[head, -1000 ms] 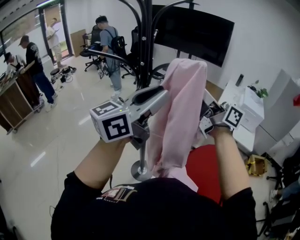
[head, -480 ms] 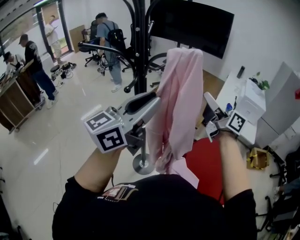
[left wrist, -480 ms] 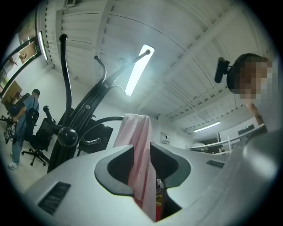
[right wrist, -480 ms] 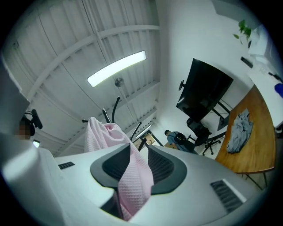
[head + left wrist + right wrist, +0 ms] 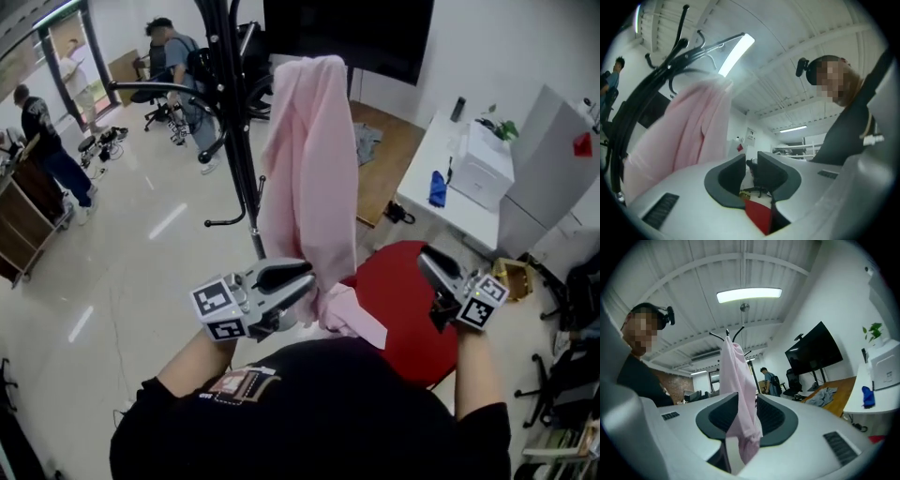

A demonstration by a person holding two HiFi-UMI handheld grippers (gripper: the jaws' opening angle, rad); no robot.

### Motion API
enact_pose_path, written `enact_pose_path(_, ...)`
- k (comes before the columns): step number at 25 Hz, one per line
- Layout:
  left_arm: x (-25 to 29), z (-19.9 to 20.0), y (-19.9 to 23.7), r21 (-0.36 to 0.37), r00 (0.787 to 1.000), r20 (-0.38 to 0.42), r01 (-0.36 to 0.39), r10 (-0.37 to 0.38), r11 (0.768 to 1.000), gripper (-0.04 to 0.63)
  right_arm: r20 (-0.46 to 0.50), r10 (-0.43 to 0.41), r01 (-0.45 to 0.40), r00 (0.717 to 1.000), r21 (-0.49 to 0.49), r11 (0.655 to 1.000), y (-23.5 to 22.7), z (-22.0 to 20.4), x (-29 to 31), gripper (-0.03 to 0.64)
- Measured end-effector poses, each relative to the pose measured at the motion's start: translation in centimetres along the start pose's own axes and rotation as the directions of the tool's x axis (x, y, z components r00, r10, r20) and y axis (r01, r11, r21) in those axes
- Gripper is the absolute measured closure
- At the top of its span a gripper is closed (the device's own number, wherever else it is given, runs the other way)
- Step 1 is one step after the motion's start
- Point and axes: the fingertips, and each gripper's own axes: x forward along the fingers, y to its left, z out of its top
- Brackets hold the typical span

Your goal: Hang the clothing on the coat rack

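Bystanders (image 5: 42,141) were seen at the far left of the head view, on a glossy floor (image 5: 112,272). To their right, a black coat rack (image 5: 239,141) was shown standing upright, its curved arms spread out. Below it the left gripper (image 5: 300,281) was held, and its fingers (image 5: 729,176) were released. They had just been closing a little, yet a gap was left between them and nothing was caught in it, as the left gripper view made plain. The pink clothing (image 5: 309,169) was found hung from the top of the rack and draped down its right side. Its lower end lay just beside the left gripper, though whether it touched could not be told. A red round seat (image 5: 408,319) was seen below and to the right of the hem. Further right, the right gripper (image 5: 429,264) was held well apart from the clothing. Its fingers (image 5: 724,413) were likewise released, with nothing pressed between them; the hanging clothing was only sighted through their gap. A white surface (image 5: 459,220) bearing a white machine (image 5: 483,169) and a blue object (image 5: 438,187) was seen at the far right.
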Motion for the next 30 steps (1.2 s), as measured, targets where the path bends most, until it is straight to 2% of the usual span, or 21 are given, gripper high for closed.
enact_pose_path(4, 2.5, -9.6, 0.1, -0.077, 0.997, -0.082, -0.016, 0.01, 0.997, 0.57, -0.059, -0.061, 0.06, 0.996, -0.018, 0.998, 1.3, -6.6, -7.5, 0.559)
enact_pose_path(5, 3.3, -11.6, -0.1, -0.094, 0.995, -0.102, -0.026, 0.016, 0.995, 0.595, -0.061, -0.094, 0.093, 0.994, -0.007, 0.996, 1.5, -8.1, -9.2, 0.57)
enact_pose_path(7, 5.1, -15.0, -0.8, -0.125, 0.989, -0.146, -0.031, 0.012, 0.992, 0.595, -0.049, -0.167, 0.169, 0.985, 0.047, 0.984, 1.6, -11.3, -12.3, 0.614)
enact_pose_path(11, 8.2, -19.7, -3.3, -0.16, 0.972, -0.231, 0.012, -0.049, 0.987, 0.595, -0.041, -0.279, 0.282, 0.959, 0.165, 0.945, 2.1, -17.2, -15.9, 0.614)
enact_pose_path(14, 10.0, -22.4, -4.9, -0.182, 0.949, -0.295, 0.06, -0.112, 0.982, 0.595, -0.066, -0.334, 0.341, 0.94, 0.162, 0.926, 3.1, -20.6, -17.0, 0.614)
enact_pose_path(17, 10.4, -24.0, -6.5, -0.209, 0.934, -0.315, 0.106, -0.169, 0.972, 0.595, -0.113, -0.354, 0.364, 0.928, 0.087, 0.927, 4.6, -22.1, -17.3, 0.614)
enact_pose_path(19, 10.5, -24.4, -6.5, -0.223, 0.93, -0.327, 0.097, -0.169, 0.97, 0.595, -0.105, -0.37, 0.379, 0.923, 0.08, 0.922, 4.9, -22.7, -17.9, 0.614)
enact_pose_path(26, 10.6, -23.9, -5.9, -0.236, 0.937, -0.315, 0.078, -0.152, 0.969, 0.595, -0.056, -0.421, 0.425, 0.905, 0.085, 0.901, 5.0, -21.7, -18.9, 0.614)
enact_pose_path(30, 10.4, -23.6, -5.8, -0.229, 0.938, -0.313, 0.08, -0.151, 0.97, 0.595, -0.06, -0.401, 0.405, 0.914, 0.108, 0.908, 4.8, -22.4, -18.7, 0.614)
